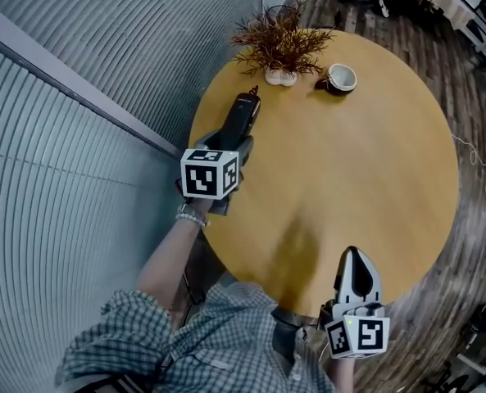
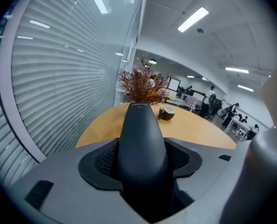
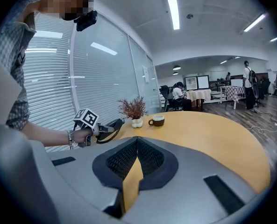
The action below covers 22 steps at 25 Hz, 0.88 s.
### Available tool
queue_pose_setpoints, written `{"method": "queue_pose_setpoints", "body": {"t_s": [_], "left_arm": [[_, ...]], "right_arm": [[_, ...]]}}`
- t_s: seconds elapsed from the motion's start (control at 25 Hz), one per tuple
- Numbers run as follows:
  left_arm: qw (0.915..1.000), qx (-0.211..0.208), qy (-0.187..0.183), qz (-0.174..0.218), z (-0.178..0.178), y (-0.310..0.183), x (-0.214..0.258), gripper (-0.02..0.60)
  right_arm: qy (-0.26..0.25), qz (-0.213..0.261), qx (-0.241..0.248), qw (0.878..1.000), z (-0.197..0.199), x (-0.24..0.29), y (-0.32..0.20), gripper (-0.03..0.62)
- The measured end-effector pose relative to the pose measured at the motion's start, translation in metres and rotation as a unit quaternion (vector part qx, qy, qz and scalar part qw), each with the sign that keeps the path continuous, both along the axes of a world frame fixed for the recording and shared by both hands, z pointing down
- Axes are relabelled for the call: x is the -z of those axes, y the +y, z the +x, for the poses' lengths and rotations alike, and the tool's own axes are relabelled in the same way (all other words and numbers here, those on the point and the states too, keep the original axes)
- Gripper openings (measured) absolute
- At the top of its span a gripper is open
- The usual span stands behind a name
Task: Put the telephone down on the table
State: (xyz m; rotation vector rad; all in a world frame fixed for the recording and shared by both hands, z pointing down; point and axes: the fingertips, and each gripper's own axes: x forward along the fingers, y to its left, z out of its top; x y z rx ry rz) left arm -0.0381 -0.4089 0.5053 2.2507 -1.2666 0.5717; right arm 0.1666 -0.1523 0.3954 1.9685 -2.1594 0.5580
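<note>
The black telephone (image 1: 243,113) is a slim handset gripped between the pads of my left gripper (image 1: 233,142), which is shut on it. It points toward the far side, above the left part of the round wooden table (image 1: 374,178). In the left gripper view the telephone (image 2: 140,139) fills the middle, sticking out past the jaws. The right gripper view shows the telephone (image 3: 111,124) held a little above the table edge. My right gripper (image 1: 355,270) hovers over the near edge, shut with nothing in it; its pads (image 3: 150,160) meet at the tips.
A dried reddish plant (image 1: 279,46) in a small white pot and a brown-and-white cup (image 1: 339,78) stand at the table's far side. A ribbed glass wall (image 1: 79,97) runs close along the left. Chairs and people are far behind.
</note>
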Motion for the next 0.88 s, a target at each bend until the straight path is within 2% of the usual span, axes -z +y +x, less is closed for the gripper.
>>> {"method": "queue_pose_setpoints", "body": {"t_s": [0.12, 0.44, 0.76, 0.88], "left_arm": [[0.9994, -0.011, -0.033, -0.002, -0.002, -0.022, -0.016, 0.279], [0.9962, -0.021, -0.083, -0.016, -0.006, -0.074, -0.060, 0.279], [0.9876, -0.034, -0.152, 0.020, -0.004, -0.122, -0.075, 0.279], [0.9799, -0.053, -0.188, 0.041, 0.000, -0.126, -0.081, 0.281]], "right_arm": [[0.004, -0.014, -0.001, 1.000, -0.005, -0.005, -0.004, 0.008], [0.002, -0.042, -0.008, 0.999, -0.017, -0.020, -0.013, 0.008], [0.000, -0.062, -0.007, 0.998, -0.023, -0.038, -0.020, 0.008], [0.000, -0.063, -0.006, 0.998, -0.024, -0.041, -0.021, 0.009]]}}
